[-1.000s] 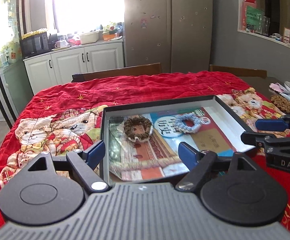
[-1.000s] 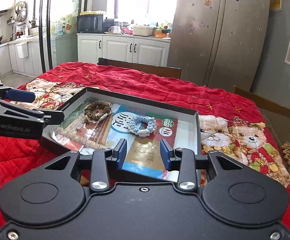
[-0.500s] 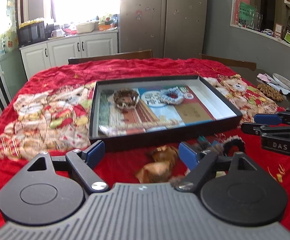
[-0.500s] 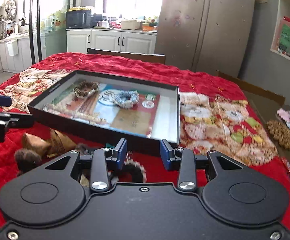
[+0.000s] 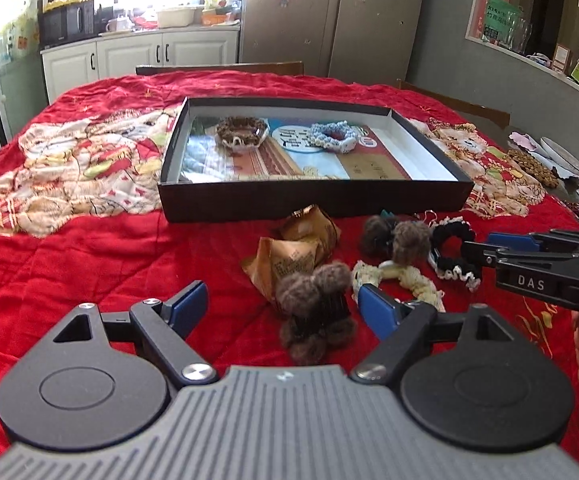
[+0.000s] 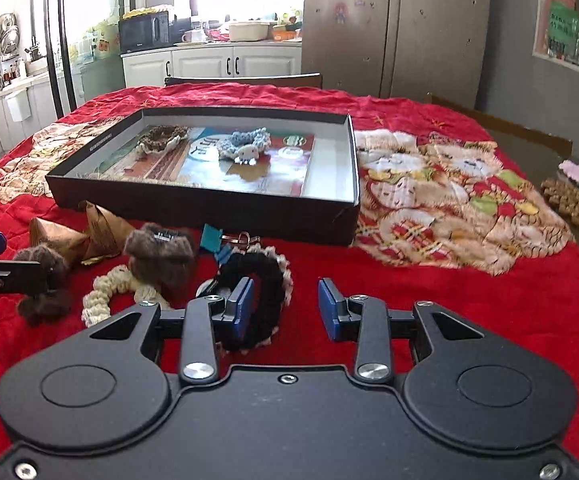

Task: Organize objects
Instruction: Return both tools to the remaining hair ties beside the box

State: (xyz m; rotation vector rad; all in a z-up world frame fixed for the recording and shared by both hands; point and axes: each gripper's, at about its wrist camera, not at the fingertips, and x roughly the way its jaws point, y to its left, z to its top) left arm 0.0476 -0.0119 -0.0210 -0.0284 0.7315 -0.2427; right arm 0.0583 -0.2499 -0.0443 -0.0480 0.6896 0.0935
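Both grippers hover empty over the loose pile near the table's front edge, short of the black box (image 5: 313, 200). The left gripper (image 5: 281, 304) gapes wide around the brown fuzzy clip (image 5: 313, 300); the right gripper (image 6: 285, 308) stands partly open beside the black scrunchie (image 6: 257, 280). The pickup seems due: lower, close, then lift into the box.
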